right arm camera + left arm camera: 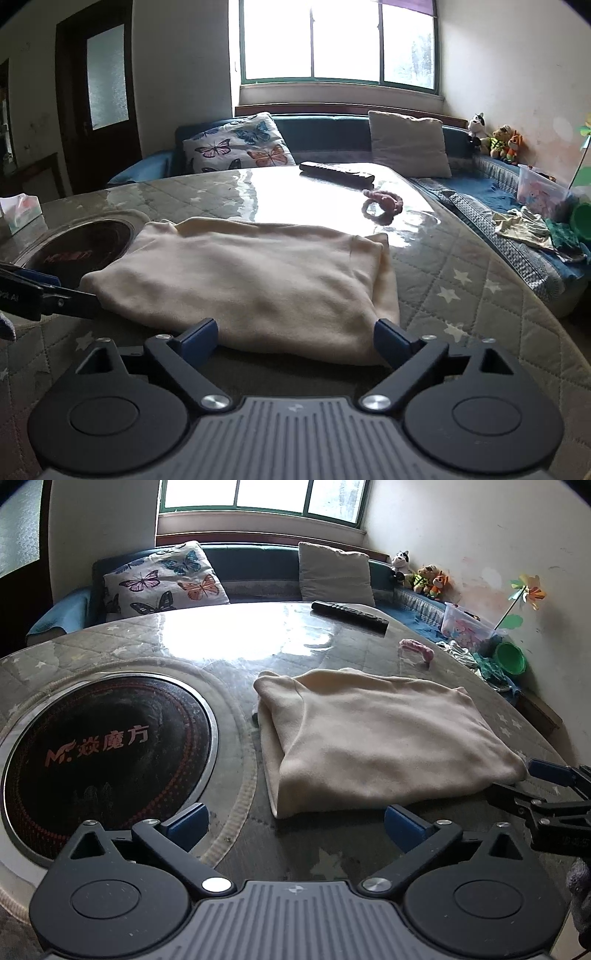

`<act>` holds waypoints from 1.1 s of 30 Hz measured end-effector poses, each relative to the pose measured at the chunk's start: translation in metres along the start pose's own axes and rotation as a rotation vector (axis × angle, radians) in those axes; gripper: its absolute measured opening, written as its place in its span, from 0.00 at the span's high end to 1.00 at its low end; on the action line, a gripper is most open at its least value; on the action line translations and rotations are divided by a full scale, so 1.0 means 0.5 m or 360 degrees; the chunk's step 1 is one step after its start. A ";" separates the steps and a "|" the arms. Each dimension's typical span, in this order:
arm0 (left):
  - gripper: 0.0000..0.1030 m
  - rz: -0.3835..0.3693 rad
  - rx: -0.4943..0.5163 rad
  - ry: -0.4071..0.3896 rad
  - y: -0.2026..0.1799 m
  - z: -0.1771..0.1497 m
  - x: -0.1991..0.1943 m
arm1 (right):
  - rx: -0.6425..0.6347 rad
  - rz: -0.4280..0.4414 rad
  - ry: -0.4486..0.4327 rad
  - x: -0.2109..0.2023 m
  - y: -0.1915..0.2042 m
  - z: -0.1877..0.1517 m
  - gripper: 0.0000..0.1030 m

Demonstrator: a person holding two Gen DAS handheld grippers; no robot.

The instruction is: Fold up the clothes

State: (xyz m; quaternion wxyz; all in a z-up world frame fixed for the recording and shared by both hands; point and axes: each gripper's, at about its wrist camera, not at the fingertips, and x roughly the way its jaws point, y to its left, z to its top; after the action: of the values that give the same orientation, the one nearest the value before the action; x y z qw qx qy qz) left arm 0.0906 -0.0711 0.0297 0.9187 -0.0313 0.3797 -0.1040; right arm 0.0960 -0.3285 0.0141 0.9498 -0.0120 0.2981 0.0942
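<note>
A cream garment (pixel 380 738), folded into a thick rectangle, lies flat on the quilted star-pattern table cover (pixel 332 860). My left gripper (pixel 295 823) stands open just short of the garment's near left corner, with only table cover between its blue pads. In the right wrist view the same garment (pixel 258 280) fills the middle. My right gripper (pixel 295 336) is open, and the garment's near edge lies between its fingers, the right fingertip (pixel 388 334) beside the corner. Each gripper shows in the other's view: the right gripper (pixel 532 782) at the garment's right corner, the left gripper (pixel 74 291) at its left edge.
A round black induction hob (pixel 107 753) is set into the table left of the garment. Beyond it lie a black remote (pixel 351 614) and a pink fuzzy ring (pixel 382 206). A tissue box (pixel 20 214) stands far left. A sofa with cushions (pixel 406 142), plush toys and loose clothes (pixel 524 225) runs behind and right.
</note>
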 end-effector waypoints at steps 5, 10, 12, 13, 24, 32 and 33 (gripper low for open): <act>0.00 -0.0008 0.0004 -0.0032 -0.006 -0.008 -0.012 | -0.0011 -0.0045 -0.0007 -0.013 0.010 -0.016 0.00; 0.00 -0.0020 0.0030 -0.0047 -0.016 -0.016 -0.023 | 0.0015 -0.0076 0.0010 -0.022 0.012 -0.030 0.00; 0.00 -0.0017 0.0037 -0.0039 -0.019 -0.021 -0.026 | 0.0027 -0.0079 0.0014 -0.026 0.013 -0.033 0.00; 0.00 -0.0013 0.0038 -0.0039 -0.020 -0.023 -0.028 | 0.0027 -0.0081 0.0019 -0.029 0.015 -0.034 0.00; 0.00 0.0003 0.0080 -0.0003 -0.021 -0.050 -0.045 | 0.0044 -0.0126 0.0044 -0.044 0.040 -0.047 0.00; 0.00 0.0011 0.0085 0.0028 -0.018 -0.072 -0.056 | 0.0045 -0.0166 0.0077 -0.050 0.058 -0.056 0.00; 0.00 0.0012 0.0085 0.0032 -0.018 -0.074 -0.058 | 0.0045 -0.0174 0.0081 -0.051 0.060 -0.057 0.00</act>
State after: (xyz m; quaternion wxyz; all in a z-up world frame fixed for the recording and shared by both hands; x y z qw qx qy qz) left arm 0.0432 -0.0727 0.0245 0.9157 -0.0043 0.3863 -0.1111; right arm 0.0538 -0.3059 0.0059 0.9457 -0.0171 0.3223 0.0377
